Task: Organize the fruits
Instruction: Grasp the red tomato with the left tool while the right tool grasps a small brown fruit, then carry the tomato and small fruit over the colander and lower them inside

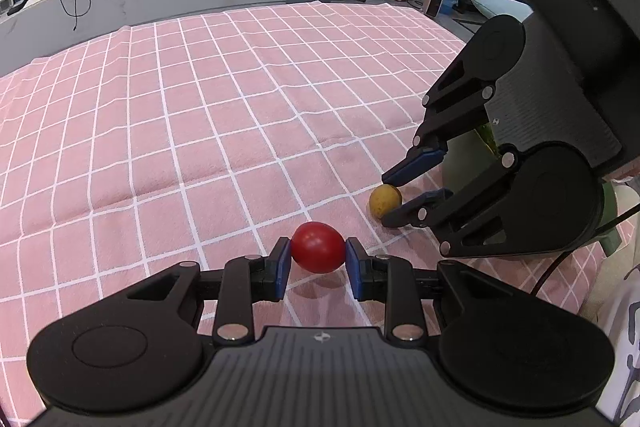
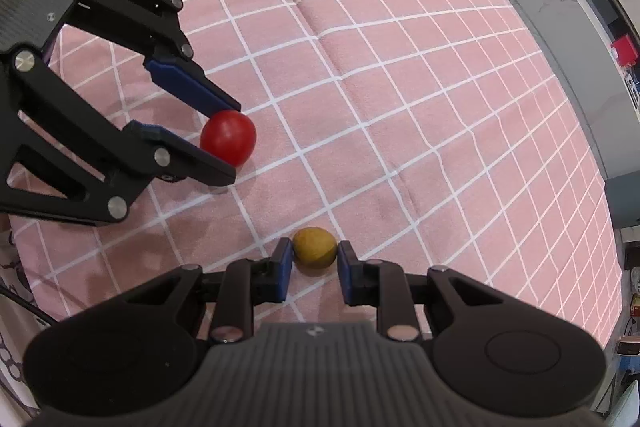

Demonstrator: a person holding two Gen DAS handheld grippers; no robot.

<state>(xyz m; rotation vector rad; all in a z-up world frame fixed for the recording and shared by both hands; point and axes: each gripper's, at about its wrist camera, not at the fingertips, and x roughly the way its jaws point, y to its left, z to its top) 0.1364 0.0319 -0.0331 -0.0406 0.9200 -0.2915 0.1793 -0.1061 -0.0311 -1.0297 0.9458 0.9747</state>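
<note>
- The left tool (image 1: 318, 253) pinches a red fruit (image 1: 318, 247) across its widest part, one blue pad on each side, so the round skin cannot roll out sideways; the shadow on the cloth beneath it suggests the fruit is just clear of the surface, though I cannot be sure
- The right tool (image 2: 314, 255) has its pads pressed against the flanks of a small yellow-brown fruit (image 2: 315, 247), which sits on the pink checked cloth (image 1: 200, 107); it points steeply down, which I judge suits a grip from above on something so low
- Both fruits lie toward the near edge of the bench, the yellow one nearer the right-hand side, the two near each other but not touching
- No bowl or tray shows clearly in either view, so where the fruits belong cannot be told
- The far stretch of cloth carries nothing that I can see
</note>
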